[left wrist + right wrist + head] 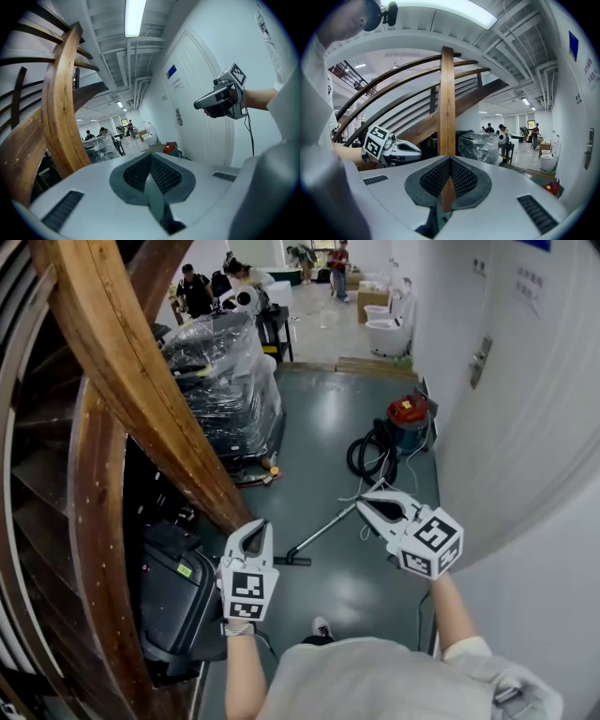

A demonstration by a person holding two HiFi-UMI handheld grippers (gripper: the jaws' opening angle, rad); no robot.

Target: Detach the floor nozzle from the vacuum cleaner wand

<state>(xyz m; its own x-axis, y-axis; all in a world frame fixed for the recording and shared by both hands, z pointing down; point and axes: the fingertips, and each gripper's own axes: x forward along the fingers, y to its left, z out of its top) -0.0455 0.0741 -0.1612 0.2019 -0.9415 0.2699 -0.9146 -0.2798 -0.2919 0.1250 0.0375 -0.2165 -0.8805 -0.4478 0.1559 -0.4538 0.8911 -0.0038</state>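
Lying on the floor at mid-frame of the head view, the floor nozzle (292, 561) looks still joined to the wand (330, 528), with the left claw (255, 529) and right claw (367, 507) well above it, while the left gripper view and then the right gripper view each show jaws pressed together on nothing, so the detaching is yet to begin.

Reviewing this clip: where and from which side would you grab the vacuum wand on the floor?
Probably the bare middle of the wand, from above, jaws across the tube: it is thin and straight, lying slantwise on the floor, with the floor nozzle at its near end and the hose at the far end.
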